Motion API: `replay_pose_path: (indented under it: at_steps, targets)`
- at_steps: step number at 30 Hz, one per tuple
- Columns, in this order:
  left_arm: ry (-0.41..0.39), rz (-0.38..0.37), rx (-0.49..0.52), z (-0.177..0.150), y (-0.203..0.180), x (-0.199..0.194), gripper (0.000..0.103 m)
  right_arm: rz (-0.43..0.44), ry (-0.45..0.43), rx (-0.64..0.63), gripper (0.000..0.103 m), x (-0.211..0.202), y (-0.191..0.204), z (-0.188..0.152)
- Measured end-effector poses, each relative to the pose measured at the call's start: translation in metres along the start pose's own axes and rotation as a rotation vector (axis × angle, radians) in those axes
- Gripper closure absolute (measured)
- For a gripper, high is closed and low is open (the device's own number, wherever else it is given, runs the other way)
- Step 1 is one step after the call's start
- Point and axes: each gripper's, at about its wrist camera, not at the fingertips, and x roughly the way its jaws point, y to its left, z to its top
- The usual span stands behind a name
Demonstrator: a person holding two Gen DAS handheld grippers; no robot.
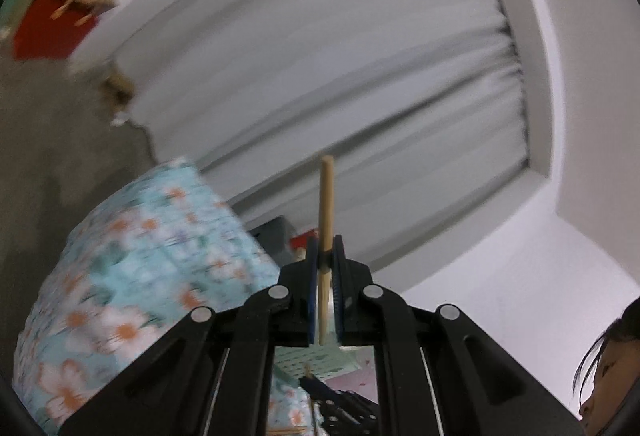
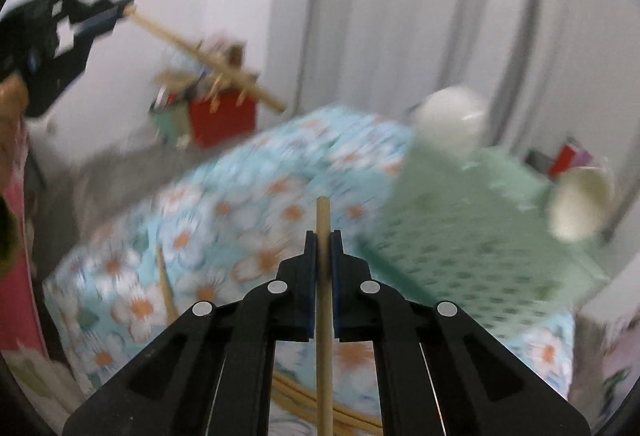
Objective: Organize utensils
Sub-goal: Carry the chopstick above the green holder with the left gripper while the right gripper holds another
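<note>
My left gripper [image 1: 325, 250] is shut on a wooden chopstick [image 1: 325, 204] that points up toward the curtain, raised well above the table. It also shows in the right wrist view [image 2: 120, 9] at upper left, with its chopstick [image 2: 208, 60] slanting down to the right. My right gripper [image 2: 323, 240] is shut on a second wooden chopstick [image 2: 323, 300], held over the floral tablecloth [image 2: 224, 212]. A further chopstick [image 2: 166, 288] lies on the cloth at the left, and several more [image 2: 304, 402] lie under my right gripper.
A green perforated rack [image 2: 472, 236] stands on the table at the right with white cups [image 2: 580, 208] on it. A red box [image 2: 222, 116] with wooden sticks sits behind. Grey curtains [image 1: 360, 76] hang beyond. A person's face [image 1: 608, 376] is at lower right.
</note>
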Motion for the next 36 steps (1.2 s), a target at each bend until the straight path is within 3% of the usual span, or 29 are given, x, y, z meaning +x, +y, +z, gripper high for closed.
replay_pose_path:
  at_steps: [7, 11, 20, 28, 33, 36]
  targets:
    - [0.051, -0.086, 0.165, -0.002, -0.070, 0.060, 0.097, -0.033, -0.173, 0.269, 0.098, -0.074, -0.073, 0.001]
    - [0.094, -0.089, 0.266, -0.017, -0.098, 0.101, 0.097, -0.028, -0.227, 0.371, 0.098, -0.095, -0.095, -0.005]
    - [0.195, 0.042, 0.522, -0.063, -0.127, 0.190, 0.097, -0.034, -0.277, 0.488, 0.098, -0.105, -0.124, -0.016]
    - [0.287, 0.168, 0.704, -0.100, -0.130, 0.226, 0.097, -0.022, -0.258, 0.520, 0.098, -0.099, -0.134, -0.022]
    - [0.395, 0.267, 0.765, -0.119, -0.121, 0.256, 0.096, -0.005, -0.254, 0.549, 0.098, -0.093, -0.139, -0.026]
    - [0.421, 0.287, 0.774, -0.129, -0.118, 0.261, 0.094, 0.001, -0.258, 0.555, 0.098, -0.093, -0.140, -0.027]
